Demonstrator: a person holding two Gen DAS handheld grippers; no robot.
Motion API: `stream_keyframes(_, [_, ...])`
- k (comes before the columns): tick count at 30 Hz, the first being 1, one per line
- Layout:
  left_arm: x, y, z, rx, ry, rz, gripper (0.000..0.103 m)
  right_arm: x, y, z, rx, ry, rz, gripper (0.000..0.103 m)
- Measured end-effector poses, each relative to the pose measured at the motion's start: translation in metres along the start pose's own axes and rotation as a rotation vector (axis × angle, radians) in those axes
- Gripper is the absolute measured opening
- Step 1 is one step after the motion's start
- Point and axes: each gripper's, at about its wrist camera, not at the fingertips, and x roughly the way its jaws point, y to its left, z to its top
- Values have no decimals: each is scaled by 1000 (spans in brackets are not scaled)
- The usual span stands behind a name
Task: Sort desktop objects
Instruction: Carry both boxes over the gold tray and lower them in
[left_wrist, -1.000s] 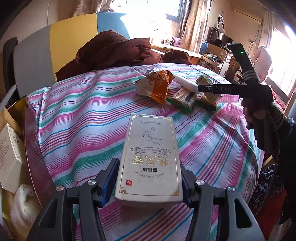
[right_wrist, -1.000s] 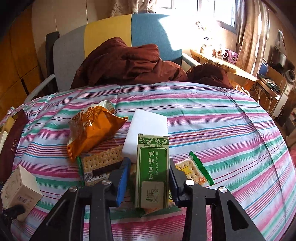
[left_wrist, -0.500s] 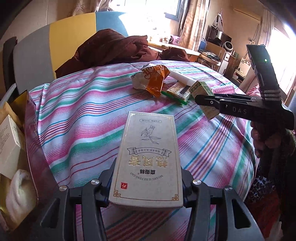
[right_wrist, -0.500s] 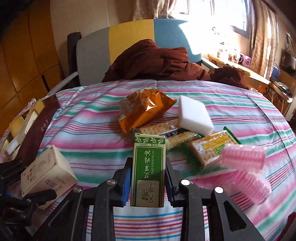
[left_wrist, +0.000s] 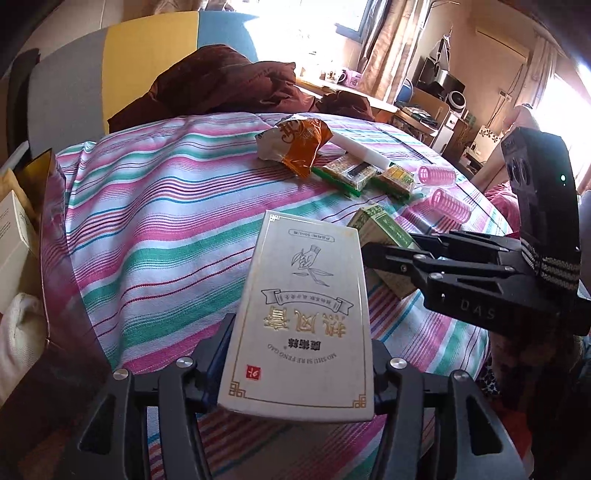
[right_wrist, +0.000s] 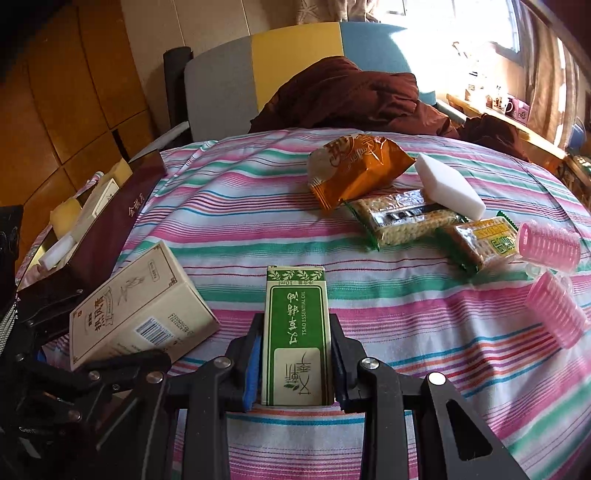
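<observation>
The scene is being viewed from two fisheye cameras, each mounted just behind a gripper's fingers and looking forward along them, low over the striped cloth (left_wrist: 155, 236).

From the left wrist, the cream box (left_wrist: 301, 325) is being seen very close; the view is facing across the cloth toward the windowed far side of the room, and the right gripper (left_wrist: 373, 251) is being caught from its side at the right edge.

From the right wrist, the green box (right_wrist: 295, 332) is being seen equally close, facing the headboard (right_wrist: 258, 74).

The orange packet (left_wrist: 299, 144), the pink rollers (right_wrist: 546, 243), both boxes and the dark red container (right_wrist: 122, 218) are being shared by both views.
</observation>
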Motion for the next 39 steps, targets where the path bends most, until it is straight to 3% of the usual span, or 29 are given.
stream_keyframes(9, [-30, -9, -20, 56, -84, 49, 56, -6, 17, -12, -3, -13, 2, 32])
stream_keyframes(16, [-85, 5, -31, 17, -198, 48, 56, -12, 42, -9, -6, -43, 53, 31])
stream_keyframes(20, [-119, 38, -37, -83, -259, 84, 56, -19, 69, 3, -38, -76, 114, 31])
stream_keyframes(27, [-173, 117, -56, -264, -333, 244, 56, -20, 158, 39, -179, -114, 278, 31])
stream_keyframes(32, [-201, 172, -75, -356, -341, 371, 56, -5, 221, 61, -240, -96, 381, 31])
stream_keyframes(39, [-214, 218, -88, -426, -348, 404, 56, 41, 280, 79, -254, -8, 367, 31])
